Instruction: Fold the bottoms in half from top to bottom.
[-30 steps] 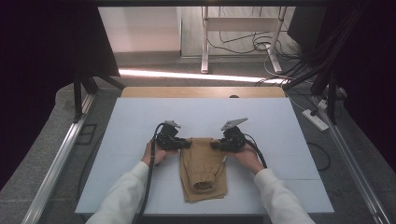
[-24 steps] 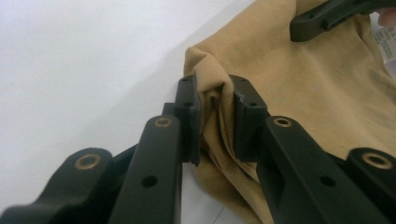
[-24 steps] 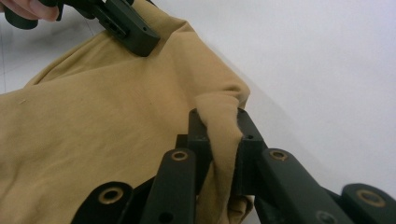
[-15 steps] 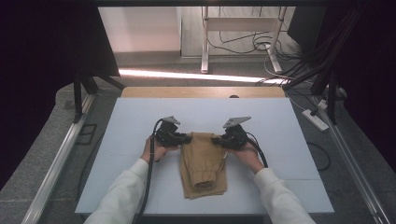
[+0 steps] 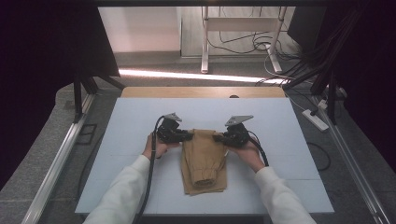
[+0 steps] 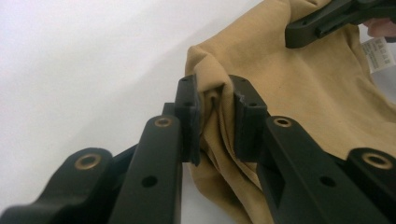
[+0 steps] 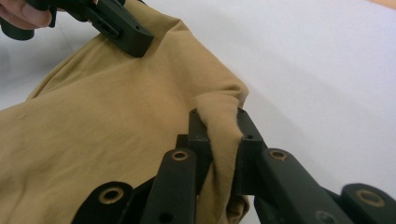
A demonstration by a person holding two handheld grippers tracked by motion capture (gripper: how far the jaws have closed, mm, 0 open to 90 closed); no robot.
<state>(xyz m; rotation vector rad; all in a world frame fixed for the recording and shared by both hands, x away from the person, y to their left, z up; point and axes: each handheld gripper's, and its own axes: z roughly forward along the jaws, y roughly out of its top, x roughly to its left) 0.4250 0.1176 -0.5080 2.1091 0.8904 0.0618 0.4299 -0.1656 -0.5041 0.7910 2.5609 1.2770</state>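
Observation:
A tan folded garment (image 5: 204, 161) lies in the middle of the pale table (image 5: 126, 126), its far edge lifted slightly. My left gripper (image 5: 188, 136) is shut on the garment's far left corner (image 6: 215, 100); a fold of cloth is pinched between its black pads. My right gripper (image 5: 217, 137) is shut on the far right corner (image 7: 223, 119) in the same way. The left gripper view has the right gripper (image 6: 322, 21) across the cloth and a white label (image 6: 379, 53) near it. In the right gripper view the left gripper (image 7: 119, 25) grips the opposite corner.
A wooden strip (image 5: 203, 92) runs along the table's far edge. Metal rails (image 5: 56, 161) flank both sides. Cables (image 5: 261, 46) and a power strip (image 5: 315, 120) lie on the floor beyond and to the right.
Both grippers have carried the garment's top edge a little farther away across the table, so the cloth now stretches longer.

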